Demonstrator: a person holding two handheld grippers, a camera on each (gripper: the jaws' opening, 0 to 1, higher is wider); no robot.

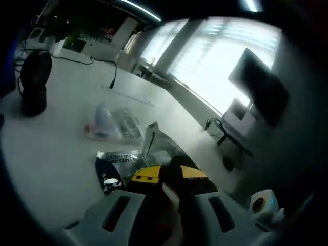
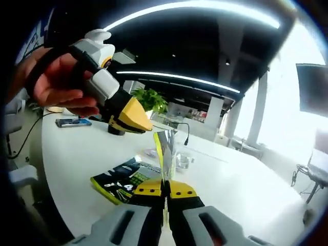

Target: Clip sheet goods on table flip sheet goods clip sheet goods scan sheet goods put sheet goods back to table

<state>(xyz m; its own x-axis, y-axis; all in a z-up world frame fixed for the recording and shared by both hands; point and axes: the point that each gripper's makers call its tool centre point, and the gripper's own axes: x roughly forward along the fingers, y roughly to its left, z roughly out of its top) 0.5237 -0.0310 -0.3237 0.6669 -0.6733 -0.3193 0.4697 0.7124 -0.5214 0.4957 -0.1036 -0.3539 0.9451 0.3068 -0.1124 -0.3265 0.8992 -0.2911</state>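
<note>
White desk (image 2: 230, 184) is seen under both views. Left tongs (image 2: 134, 121), held by a hand (image 2: 54, 82) at upper left, are seen with jaws together, holding nothing. Beneath them a dark packet (image 2: 123, 183) lies flat. At centre, right tongs (image 2: 165, 192) are clamped on an upright silvery sheet (image 2: 165, 148).

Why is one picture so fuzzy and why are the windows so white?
In the left gripper view everything is smeared with blur, the sheet packs on the table included, and the windows glare white. The right gripper view is sharper: its tongs pinch a silvery sheet under bright, curved ceiling strips.
</note>
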